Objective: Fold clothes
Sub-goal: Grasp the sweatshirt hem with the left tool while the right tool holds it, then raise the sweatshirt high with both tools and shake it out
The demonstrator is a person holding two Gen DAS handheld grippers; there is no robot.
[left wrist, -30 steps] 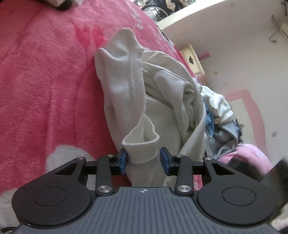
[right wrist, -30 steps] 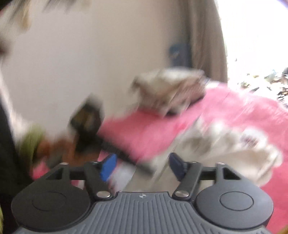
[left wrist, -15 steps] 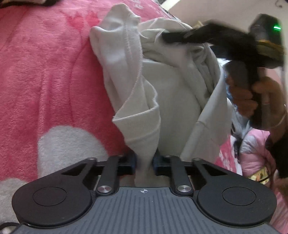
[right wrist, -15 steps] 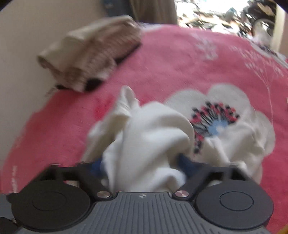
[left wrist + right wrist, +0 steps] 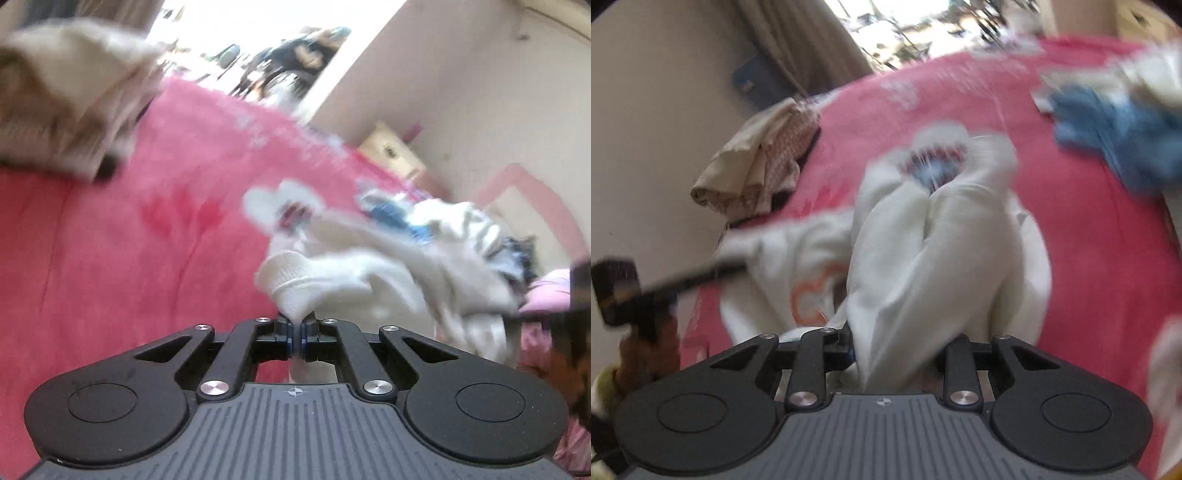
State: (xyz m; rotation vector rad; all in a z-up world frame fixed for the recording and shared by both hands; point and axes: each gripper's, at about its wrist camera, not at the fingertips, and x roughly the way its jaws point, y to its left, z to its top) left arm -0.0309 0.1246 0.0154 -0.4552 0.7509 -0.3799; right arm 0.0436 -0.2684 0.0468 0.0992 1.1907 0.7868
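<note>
Since a second ago we have closed our left gripper [image 5: 295, 334] fully on the ribbed cuff [image 5: 286, 282], which then sat loose between parted jaws, and lifted it off the bed; our right gripper [image 5: 895, 354] has swung in from the blurred room to take a thick bunch of the same white sweatshirt [image 5: 934, 258]. Its jaws stand fairly wide around that bunch, and we cannot tell whether they pinch it. We judge that we hold the cuff at one end and the body at the other so the garment can be drawn out long before folding. It hangs crumpled between us, its orange print [image 5: 809, 295] showing, above the pink bedspread [image 5: 110, 258]. Farther off lie a beige folded pile [image 5: 757, 170] by the wall and a heap of blue clothes [image 5: 1115, 133]
</note>
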